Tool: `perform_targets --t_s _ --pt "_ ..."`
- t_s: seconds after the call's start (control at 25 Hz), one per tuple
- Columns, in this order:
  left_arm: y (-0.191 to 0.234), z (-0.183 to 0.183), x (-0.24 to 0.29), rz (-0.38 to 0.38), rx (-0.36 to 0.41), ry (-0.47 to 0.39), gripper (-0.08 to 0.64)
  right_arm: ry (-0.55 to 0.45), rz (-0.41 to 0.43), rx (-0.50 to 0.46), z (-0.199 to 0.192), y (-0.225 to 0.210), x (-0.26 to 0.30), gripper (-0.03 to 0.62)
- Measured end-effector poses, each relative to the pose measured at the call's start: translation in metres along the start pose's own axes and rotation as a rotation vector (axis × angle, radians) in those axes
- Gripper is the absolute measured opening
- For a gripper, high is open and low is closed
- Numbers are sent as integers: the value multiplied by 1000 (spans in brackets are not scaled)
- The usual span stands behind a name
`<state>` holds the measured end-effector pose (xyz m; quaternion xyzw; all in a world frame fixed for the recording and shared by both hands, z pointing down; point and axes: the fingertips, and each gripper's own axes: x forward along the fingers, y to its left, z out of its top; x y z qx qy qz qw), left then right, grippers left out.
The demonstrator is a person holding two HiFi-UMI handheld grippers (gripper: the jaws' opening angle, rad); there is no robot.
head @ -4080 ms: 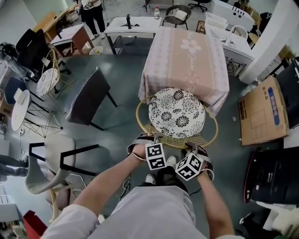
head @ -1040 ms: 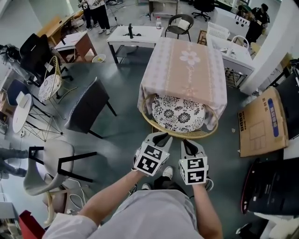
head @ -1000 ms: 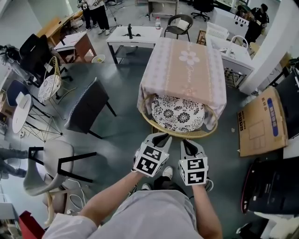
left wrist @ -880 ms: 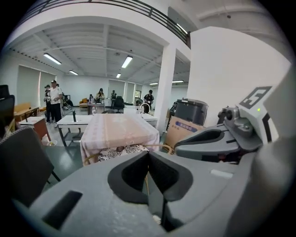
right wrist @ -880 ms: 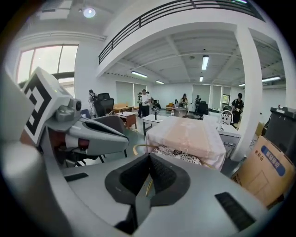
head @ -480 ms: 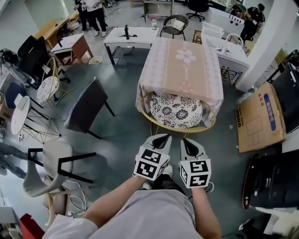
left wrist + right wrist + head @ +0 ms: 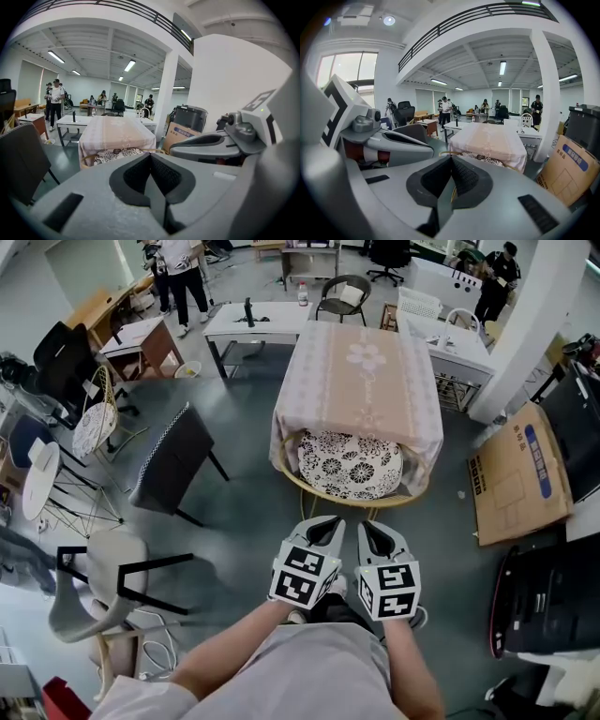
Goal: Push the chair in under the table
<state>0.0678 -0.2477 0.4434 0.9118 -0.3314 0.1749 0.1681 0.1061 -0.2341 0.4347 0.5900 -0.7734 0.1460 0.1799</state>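
The table (image 7: pixel 361 381), draped in a pink cloth with a flower print, stands ahead of me. The rattan chair (image 7: pixel 349 465) with a black-and-white floral cushion sits tucked under its near edge, with only the cushion's front and the curved rim (image 7: pixel 347 500) showing. My left gripper (image 7: pixel 327 522) and right gripper (image 7: pixel 367 525) hover side by side a short way back from the rim, touching nothing. Both are shut and hold nothing. In the left gripper view the table (image 7: pixel 117 133) and cushion (image 7: pixel 112 156) lie beyond the shut jaws. The right gripper view shows the same table (image 7: pixel 494 138).
A dark grey chair (image 7: pixel 173 460) stands to the left of the table. A white chair with a black frame (image 7: pixel 103 577) is at the near left. A cardboard box (image 7: pixel 520 474) lies on the floor at the right, beside a white pillar (image 7: pixel 534 324). White desks (image 7: pixel 248 315) and people stand at the back.
The chair, which stood out from the table with both grippers at its back rim, is now under the table. Both grippers have left the rim and drawn back toward me.
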Motion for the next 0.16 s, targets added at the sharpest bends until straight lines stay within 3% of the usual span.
perform_targets --t_s 0.16 --pt "-4 -2 2 1 2 3 6 0 1 0 -3 -2 -1 3"
